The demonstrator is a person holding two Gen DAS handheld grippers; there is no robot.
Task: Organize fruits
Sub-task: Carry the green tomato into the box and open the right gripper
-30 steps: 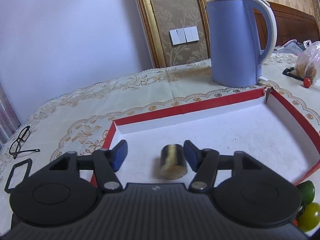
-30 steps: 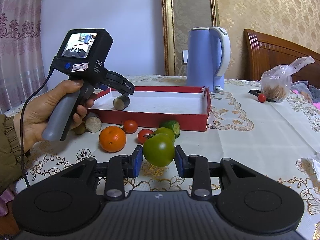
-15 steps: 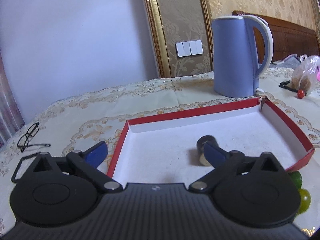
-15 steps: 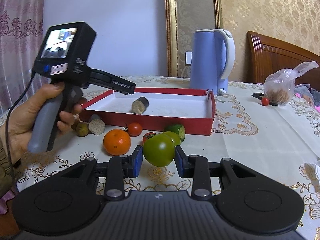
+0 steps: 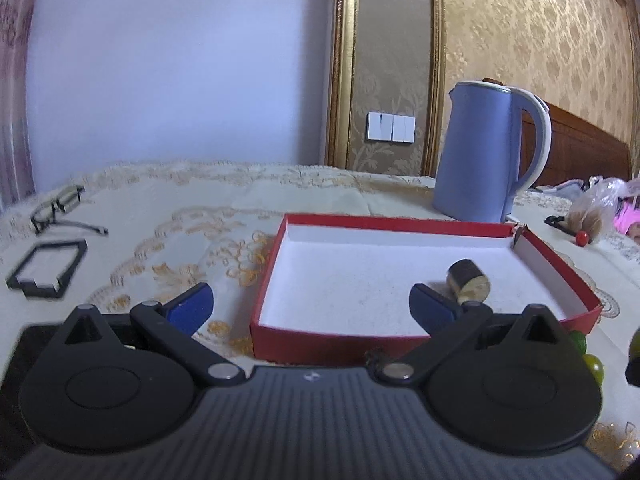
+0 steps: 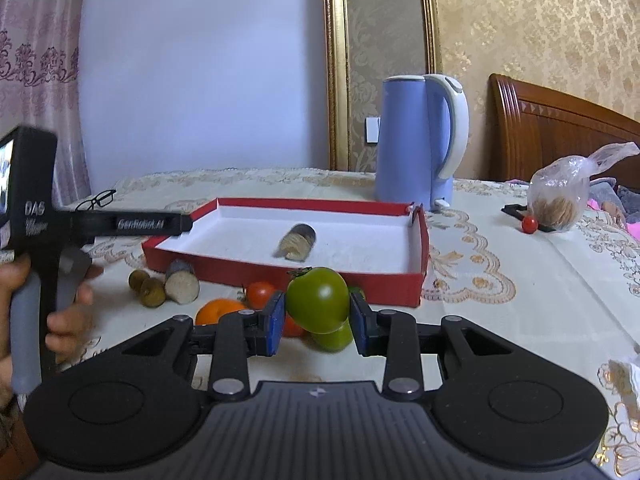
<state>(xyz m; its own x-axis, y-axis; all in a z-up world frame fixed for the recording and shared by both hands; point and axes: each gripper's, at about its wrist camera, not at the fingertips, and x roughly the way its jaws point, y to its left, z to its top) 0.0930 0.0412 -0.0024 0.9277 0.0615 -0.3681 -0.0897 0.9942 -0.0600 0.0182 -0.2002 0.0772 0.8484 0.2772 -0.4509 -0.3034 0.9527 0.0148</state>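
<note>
The right gripper (image 6: 317,322) fingers pinch the round green tomato (image 6: 318,299); the shallow red cardboard box (image 6: 420,240) lies at twelve o'clock beyond. The left gripper (image 5: 310,306) fingers are spread wide, holding nothing.

This is a room in a home, maybe a bedroom. A table wears a cream cloth with gold flower patterns (image 6: 500,248). A tall blue plastic kettle with a white handle (image 6: 416,140) stands on it. The wall has gold flowery wallpaper (image 6: 540,32) and a white light switch (image 5: 391,127). A dark carved wooden headboard (image 6: 560,128) shows behind. Pink lacy curtains (image 6: 36,60) hang at the left, and black glasses (image 5: 56,210) lie on the cloth
</note>
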